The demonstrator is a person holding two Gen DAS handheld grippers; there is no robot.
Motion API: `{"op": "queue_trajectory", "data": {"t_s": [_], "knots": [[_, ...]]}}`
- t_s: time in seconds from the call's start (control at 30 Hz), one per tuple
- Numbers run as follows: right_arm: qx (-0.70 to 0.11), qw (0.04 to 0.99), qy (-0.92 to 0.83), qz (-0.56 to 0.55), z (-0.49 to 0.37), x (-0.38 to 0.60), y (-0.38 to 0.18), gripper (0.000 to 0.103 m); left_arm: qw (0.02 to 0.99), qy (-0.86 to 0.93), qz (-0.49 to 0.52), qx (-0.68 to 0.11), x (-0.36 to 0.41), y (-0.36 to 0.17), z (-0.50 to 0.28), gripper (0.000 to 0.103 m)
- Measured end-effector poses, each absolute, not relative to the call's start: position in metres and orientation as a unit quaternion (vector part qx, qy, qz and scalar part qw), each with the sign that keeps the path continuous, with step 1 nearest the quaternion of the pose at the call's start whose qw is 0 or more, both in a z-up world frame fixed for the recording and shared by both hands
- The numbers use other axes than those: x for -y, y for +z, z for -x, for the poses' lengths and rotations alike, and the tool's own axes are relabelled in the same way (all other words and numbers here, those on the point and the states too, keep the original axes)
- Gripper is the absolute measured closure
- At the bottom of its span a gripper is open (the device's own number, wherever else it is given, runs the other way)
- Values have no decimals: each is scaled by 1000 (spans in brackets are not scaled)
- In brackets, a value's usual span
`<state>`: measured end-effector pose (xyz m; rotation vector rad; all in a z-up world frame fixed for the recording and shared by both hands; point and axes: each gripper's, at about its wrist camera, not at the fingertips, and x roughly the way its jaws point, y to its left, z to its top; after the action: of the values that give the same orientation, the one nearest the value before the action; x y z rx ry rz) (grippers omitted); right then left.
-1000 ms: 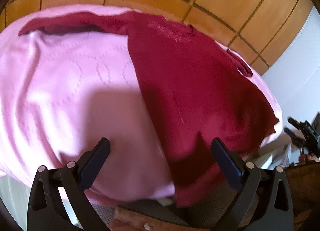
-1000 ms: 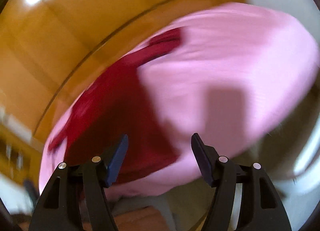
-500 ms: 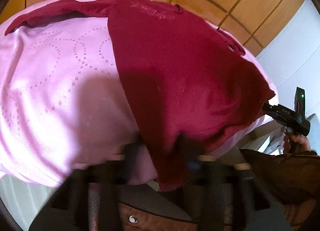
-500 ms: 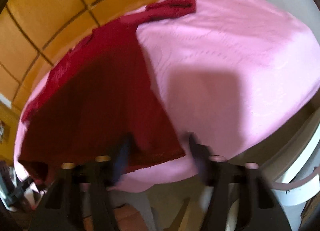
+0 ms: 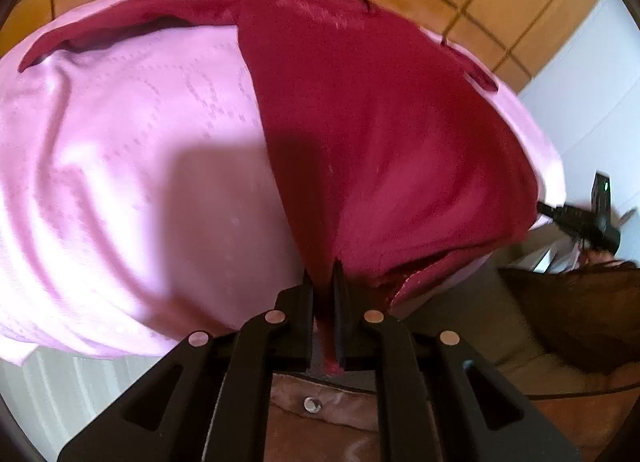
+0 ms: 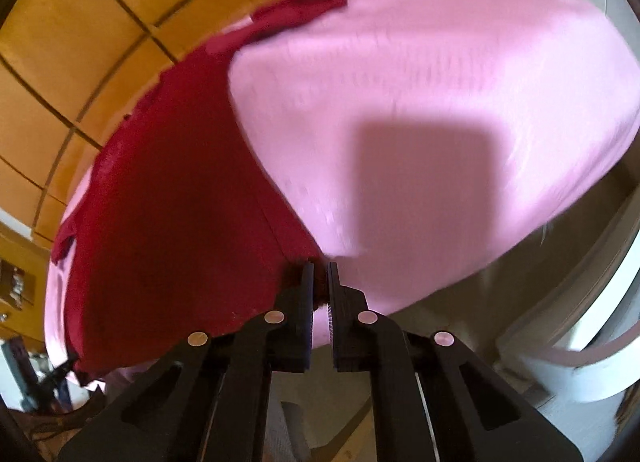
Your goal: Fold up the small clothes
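A dark red garment (image 5: 372, 134) lies spread over a pink cloth (image 5: 132, 182) that covers the surface. In the left wrist view the garment fills the middle and the 2 o'clock side, with one sleeve (image 5: 120, 32) reaching out toward 10 o'clock along the far edge of the cloth.

The left gripper (image 5: 325, 274) is closed tight on the near hem of the garment at 6 o'clock, and red fabric shows bunched between its two fingers. At 3 o'clock in the same view the right gripper (image 5: 560, 213) pinches the garment's other near corner, beside a brown sleeve (image 5: 568, 302).

In the right wrist view the garment (image 6: 172, 198) sits toward 9 o'clock and the cloth (image 6: 440, 102) toward 2 o'clock. The right gripper (image 6: 318, 268) has just been closing and is now clamped on the hem corner at 6 o'clock, with a tuft of red fabric between the fingers. An orange tiled floor (image 6: 80, 42) runs behind the surface from 9 to 12 o'clock.
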<state>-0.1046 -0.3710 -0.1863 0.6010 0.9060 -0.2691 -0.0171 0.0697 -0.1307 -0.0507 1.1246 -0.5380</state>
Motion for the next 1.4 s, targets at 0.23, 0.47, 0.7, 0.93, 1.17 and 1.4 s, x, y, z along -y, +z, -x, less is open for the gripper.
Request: {"op": "queue_trajectory", "data": {"t_s": [0.23, 0.47, 0.7, 0.93, 1.17, 1.4], "knots": [[-405, 873, -144, -230, 99, 368, -152, 65, 853, -236, -5, -466, -81, -94, 20, 24], [-371, 890, -148, -219, 68, 376, -136, 52, 890, -184, 12, -417, -78, -65, -25, 7], [-359, 908, -125, -174, -2, 363, -126, 52, 897, -146, 75, -410, -42, -74, -88, 2], [-349, 919, -128, -130, -87, 380, -114, 52, 911, -79, 44, -401, -6, -87, -154, 2], [-347, 918, -156, -109, -164, 409, -109, 52, 882, -28, 17, -471, -5, -135, -207, 2], [-351, 911, -210, -56, -232, 443, -112, 37, 885, -30, 21, -464, -8, -137, -205, 2]]}}
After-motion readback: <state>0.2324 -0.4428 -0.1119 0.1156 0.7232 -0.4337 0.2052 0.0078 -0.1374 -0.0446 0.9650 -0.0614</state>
